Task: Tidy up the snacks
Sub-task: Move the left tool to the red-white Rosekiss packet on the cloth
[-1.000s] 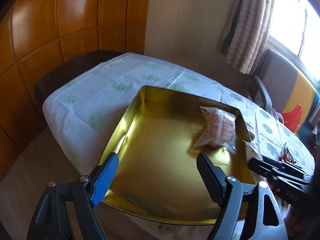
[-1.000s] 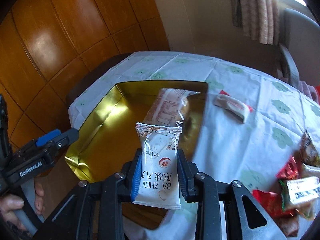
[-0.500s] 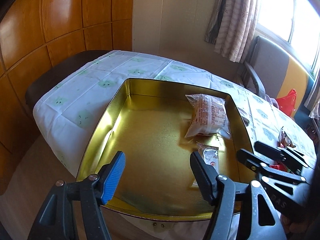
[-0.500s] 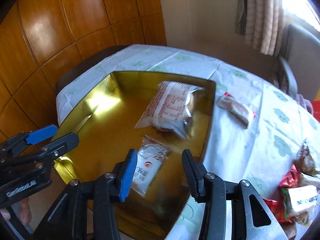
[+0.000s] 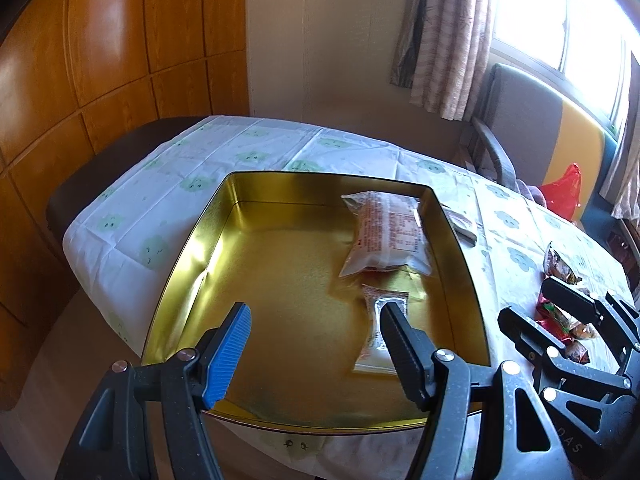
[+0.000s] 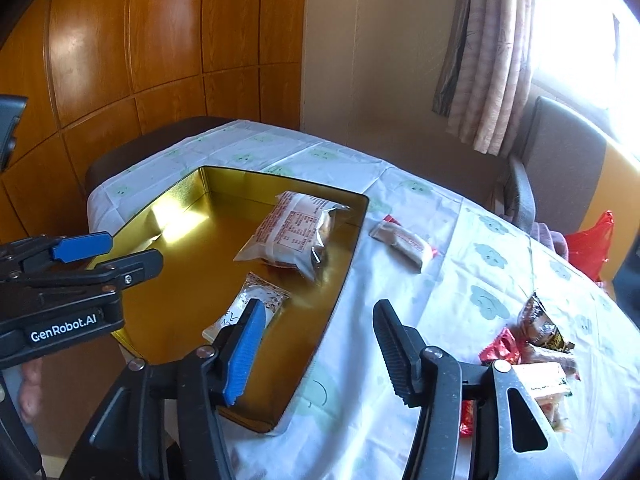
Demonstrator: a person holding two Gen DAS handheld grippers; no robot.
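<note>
**Two packets in the gold tin, more snacks waiting on the table**

"GenRobot.AI" is printed in white on the body of the left gripper [image 6: 80,256], the one clear brand in view; a few raised letters on the right gripper [image 5: 576,320] look like "DAS" but are partly cut off. The larger clear packet [image 6: 294,236] carries a red-printed label panel, its text too small to read.

The shallow gold tin [image 5: 192,256] sits open on a table under a white cloth with green cloud faces [image 5: 132,216]. Inside it lie two items: the larger clear packet toward the far right corner, and a small white snack packet [image 6: 256,304] just nearer, flat on the tin floor.

Both grippers stand open and hold nothing. The right gripper's jaws have just been opening, with nothing between them; they hang over the tin's right rim and the cloth.

Outside the tin, a red-and-white wrapped bar [image 6: 404,242] lies just beside its right wall. A heap of red, brown and white wrapped snacks [image 6: 536,356] sits at the table's right side.
</note>
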